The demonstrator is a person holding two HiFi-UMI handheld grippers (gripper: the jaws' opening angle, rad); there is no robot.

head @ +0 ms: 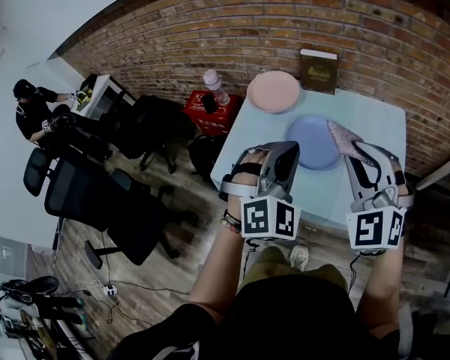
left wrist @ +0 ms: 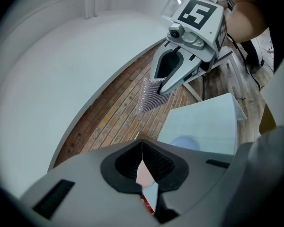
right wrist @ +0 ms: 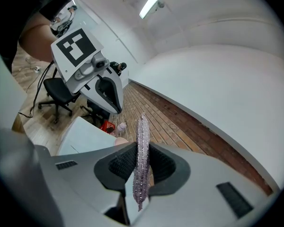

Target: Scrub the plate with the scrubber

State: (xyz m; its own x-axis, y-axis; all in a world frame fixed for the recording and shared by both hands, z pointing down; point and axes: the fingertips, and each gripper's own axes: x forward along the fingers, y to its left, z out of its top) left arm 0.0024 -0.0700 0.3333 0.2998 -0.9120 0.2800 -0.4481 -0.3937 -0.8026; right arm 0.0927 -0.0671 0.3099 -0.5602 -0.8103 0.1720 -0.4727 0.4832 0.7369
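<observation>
Brick wall behind, pale desk [head: 375, 122] in front. Mid-desk lies the blue plate [head: 312, 142], flat, with a pink plate [head: 273, 91] beyond it and apart.

The scrubber [head: 345, 139], a glittery mesh sheet, is clamped in the right gripper [head: 352, 156]. Its free end pokes forward over the blue plate's right rim.

Left gripper [head: 289, 152]: fingers [left wrist: 128, 164] together, nothing between them, tip by the plate's left rim.

Plate sits just ahead, between both grippers. Judged: the right hand is the working one and must go down and slightly left to lay the mesh on it.

Right gripper view gives the scrubber edge-on, upright between its fingers [right wrist: 120, 167]. Left gripper view shows its broad face. No view settles whether it touches the plate.
</observation>
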